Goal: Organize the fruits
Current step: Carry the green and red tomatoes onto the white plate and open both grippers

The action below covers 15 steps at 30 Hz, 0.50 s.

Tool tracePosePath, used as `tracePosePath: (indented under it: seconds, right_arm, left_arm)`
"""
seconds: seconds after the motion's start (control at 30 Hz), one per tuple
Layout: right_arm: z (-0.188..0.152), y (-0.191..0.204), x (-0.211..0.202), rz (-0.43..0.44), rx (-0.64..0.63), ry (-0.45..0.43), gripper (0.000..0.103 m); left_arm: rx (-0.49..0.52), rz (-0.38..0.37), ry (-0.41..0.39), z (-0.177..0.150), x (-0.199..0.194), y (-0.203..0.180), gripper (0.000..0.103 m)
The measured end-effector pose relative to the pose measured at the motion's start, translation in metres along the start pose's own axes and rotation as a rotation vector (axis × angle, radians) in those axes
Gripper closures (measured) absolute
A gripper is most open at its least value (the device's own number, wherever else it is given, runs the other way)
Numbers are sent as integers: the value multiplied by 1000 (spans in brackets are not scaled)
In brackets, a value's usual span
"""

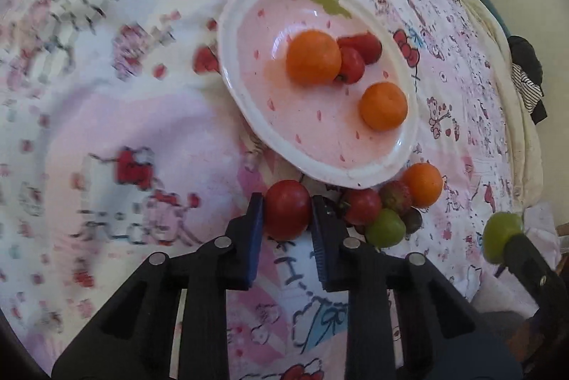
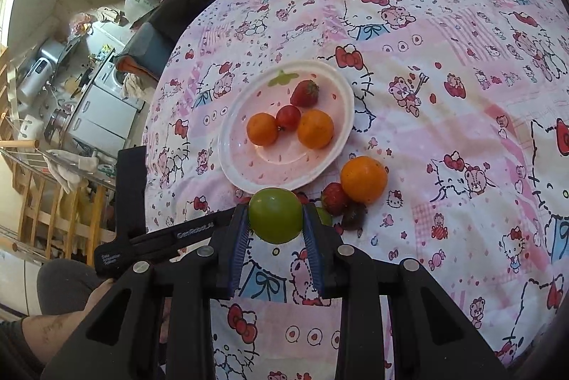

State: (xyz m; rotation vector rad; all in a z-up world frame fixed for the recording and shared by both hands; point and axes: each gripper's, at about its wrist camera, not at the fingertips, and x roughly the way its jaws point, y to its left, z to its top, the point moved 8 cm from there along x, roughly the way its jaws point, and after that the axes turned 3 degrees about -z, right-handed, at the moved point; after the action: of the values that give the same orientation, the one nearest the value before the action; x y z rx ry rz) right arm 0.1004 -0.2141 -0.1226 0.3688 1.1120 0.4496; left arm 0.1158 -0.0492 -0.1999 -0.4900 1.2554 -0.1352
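Fruits: a red tomato-like fruit point(image 1: 287, 210) sits between the left gripper point(image 1: 287, 220) jaws, clamped across its widest part, just off the plate point(image 1: 227, 35) rim at 6 o'clock, low over the patterned bedspread point(image 1: 106, 131). The right gripper point(image 2: 275, 227) jaws are clamped on a green fruit point(image 2: 275, 214), held clear of the bed at the plate's 6 o'clock in the right wrist view.

Handling (judgement): small, light, smooth-skinned, probably slippery and bruisable; grip at the equator, gently.

Count on plate: two oranges point(image 2: 315, 128), one small red fruit point(image 2: 288, 117), one strawberry point(image 2: 305, 93). Loose on the bed at the plate's 5 o'clock: one orange point(image 2: 363, 179), a strawberry point(image 2: 334, 198), a dark fruit point(image 2: 354, 215), another green one point(image 1: 386, 227), another red one point(image 1: 362, 205).
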Motion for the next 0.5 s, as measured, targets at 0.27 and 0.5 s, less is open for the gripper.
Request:
tracePosePath:
  seconds: [0.27,0.5]
  right_arm:
    - [19,7,-13,43,17,-54,71]
    - [62,7,-3,26,-6,-85,71]
  left_arm:
    - [95,19,-120,27,-70,-12,82]
    - [226,89,-210,78,-96,-24,82]
